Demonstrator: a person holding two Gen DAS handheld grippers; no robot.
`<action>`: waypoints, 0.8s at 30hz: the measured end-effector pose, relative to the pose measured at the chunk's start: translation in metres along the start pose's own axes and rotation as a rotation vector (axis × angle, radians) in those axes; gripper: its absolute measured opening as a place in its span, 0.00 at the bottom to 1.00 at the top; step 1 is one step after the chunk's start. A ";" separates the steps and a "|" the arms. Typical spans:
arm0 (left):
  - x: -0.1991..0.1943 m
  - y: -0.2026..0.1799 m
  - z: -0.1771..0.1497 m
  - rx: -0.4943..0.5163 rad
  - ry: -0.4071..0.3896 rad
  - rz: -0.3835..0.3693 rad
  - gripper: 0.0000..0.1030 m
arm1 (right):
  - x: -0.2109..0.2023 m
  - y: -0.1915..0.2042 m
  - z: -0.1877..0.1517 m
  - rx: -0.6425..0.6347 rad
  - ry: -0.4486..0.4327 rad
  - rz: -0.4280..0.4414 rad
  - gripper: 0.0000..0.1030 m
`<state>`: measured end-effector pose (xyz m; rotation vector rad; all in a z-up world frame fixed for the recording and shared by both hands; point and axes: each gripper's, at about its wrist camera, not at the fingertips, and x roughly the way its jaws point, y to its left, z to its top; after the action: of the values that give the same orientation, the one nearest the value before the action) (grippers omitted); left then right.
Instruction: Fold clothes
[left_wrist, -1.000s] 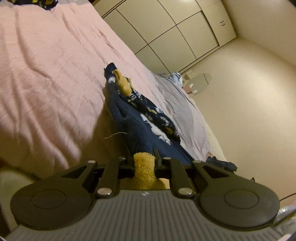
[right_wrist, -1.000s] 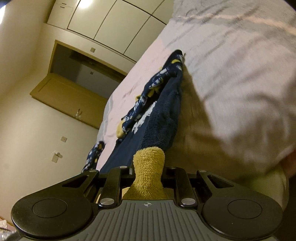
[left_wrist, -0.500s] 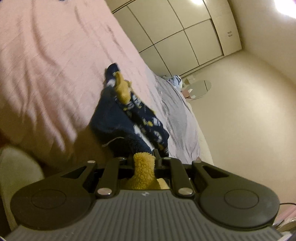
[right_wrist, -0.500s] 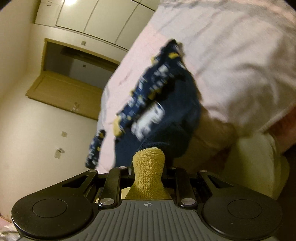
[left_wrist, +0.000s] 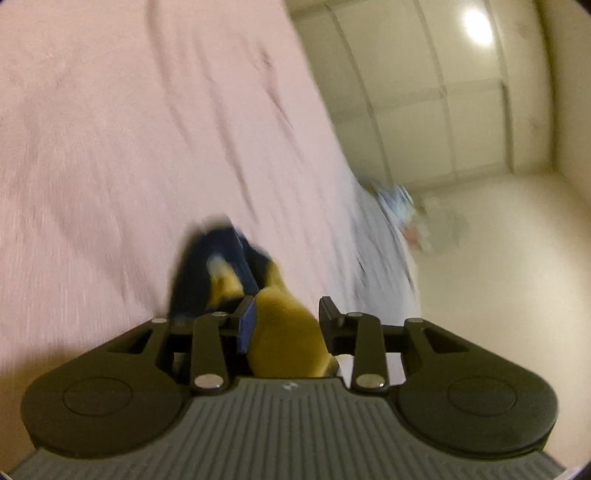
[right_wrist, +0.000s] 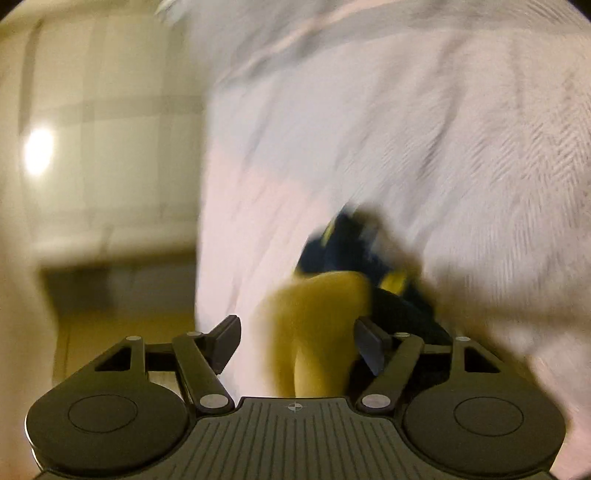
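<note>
Pink bedsheet (left_wrist: 129, 147) fills both blurred views; one navy-and-yellow garment (left_wrist: 218, 269) bunched on it, just beyond fingers. Left gripper (left_wrist: 286, 314) jaws opening, yellow cuff (left_wrist: 288, 339) loose between. Right gripper (right_wrist: 297, 336) jaws opening wide, yellow cuff (right_wrist: 314, 332) between, pads clear of it. No containers visible. Two grippers, one garment.

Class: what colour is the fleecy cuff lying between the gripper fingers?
Mustard yellow cuff, on a navy garment; clearest in the left wrist view.
</note>
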<state>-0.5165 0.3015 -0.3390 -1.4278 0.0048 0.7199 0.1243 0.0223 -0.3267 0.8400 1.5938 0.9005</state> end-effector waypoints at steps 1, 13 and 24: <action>0.005 0.005 0.006 -0.016 -0.022 0.013 0.29 | 0.003 -0.001 0.005 -0.025 -0.015 0.000 0.69; 0.014 -0.002 -0.010 0.411 0.033 0.058 0.45 | 0.015 -0.001 -0.018 -0.855 0.030 -0.068 0.69; 0.060 -0.023 -0.025 0.612 0.120 0.034 0.24 | 0.063 -0.003 -0.042 -1.137 0.041 -0.150 0.47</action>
<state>-0.4482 0.3066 -0.3481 -0.8809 0.3183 0.5905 0.0713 0.0707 -0.3516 -0.1045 0.8935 1.4664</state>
